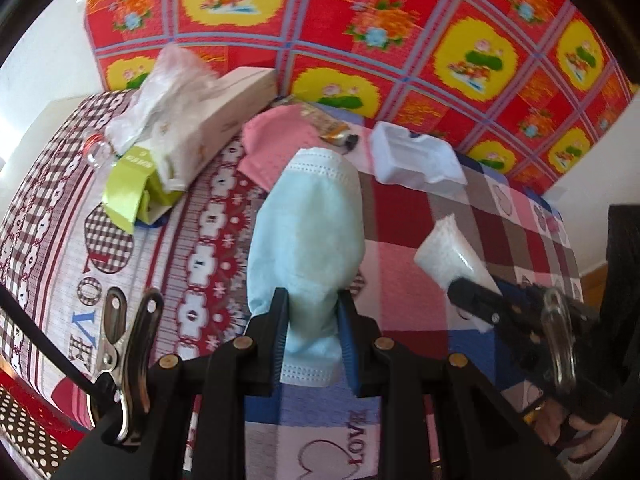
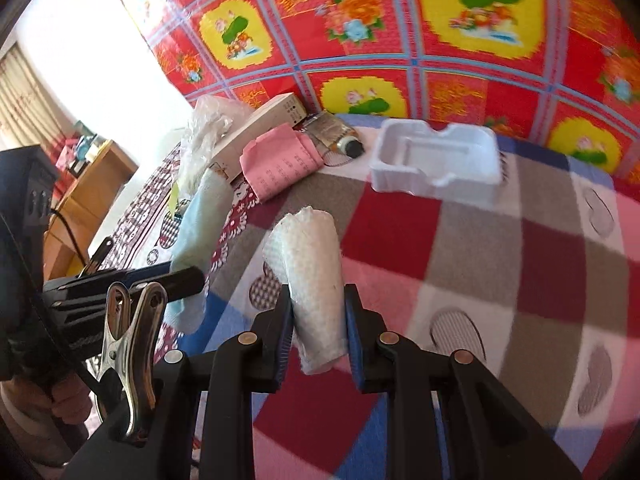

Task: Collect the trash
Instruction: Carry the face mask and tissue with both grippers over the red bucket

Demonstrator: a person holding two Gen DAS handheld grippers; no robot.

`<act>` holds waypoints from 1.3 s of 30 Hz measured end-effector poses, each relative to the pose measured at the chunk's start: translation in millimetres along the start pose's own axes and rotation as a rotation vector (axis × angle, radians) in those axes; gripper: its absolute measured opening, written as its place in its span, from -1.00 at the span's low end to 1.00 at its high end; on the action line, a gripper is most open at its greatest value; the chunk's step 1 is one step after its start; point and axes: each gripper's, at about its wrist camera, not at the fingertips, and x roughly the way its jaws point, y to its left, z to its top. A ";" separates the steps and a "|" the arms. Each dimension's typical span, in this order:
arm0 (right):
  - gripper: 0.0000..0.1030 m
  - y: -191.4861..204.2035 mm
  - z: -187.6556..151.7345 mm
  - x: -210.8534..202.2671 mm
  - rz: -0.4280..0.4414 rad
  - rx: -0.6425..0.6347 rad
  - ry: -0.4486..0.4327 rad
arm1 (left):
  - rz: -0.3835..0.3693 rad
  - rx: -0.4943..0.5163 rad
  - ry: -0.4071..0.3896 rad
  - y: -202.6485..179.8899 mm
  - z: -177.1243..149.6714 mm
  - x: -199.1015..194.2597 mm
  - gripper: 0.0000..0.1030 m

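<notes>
Bright checked bedding (image 2: 460,240) with hearts and the word LOVE fills both views, backed by a red and yellow floral cloth (image 1: 400,32). Lifted clear of it, a pale blue face mask (image 1: 308,232) hangs pinched by its lower end in the left gripper (image 1: 312,320), whose jaws are nearly closed on the folded fabric. Just to its right, the right gripper (image 2: 318,320) is likewise clamped narrow on a rolled white tissue (image 2: 312,264), held above the bedding. Both pieces look gathered for carrying to a bin, which is not in view. More litter waits farther back: a white moulded tray (image 2: 436,164), pink paper (image 2: 280,164), a long box (image 1: 224,108), crumpled clear plastic (image 1: 160,92) and a green carton (image 1: 132,192).
</notes>
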 end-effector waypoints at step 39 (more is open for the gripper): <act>-0.53 -140.5 -198.1 -228.7 -0.189 0.374 -0.240 | -0.156 0.343 0.047 -286.1 -101.0 -32.6 -0.52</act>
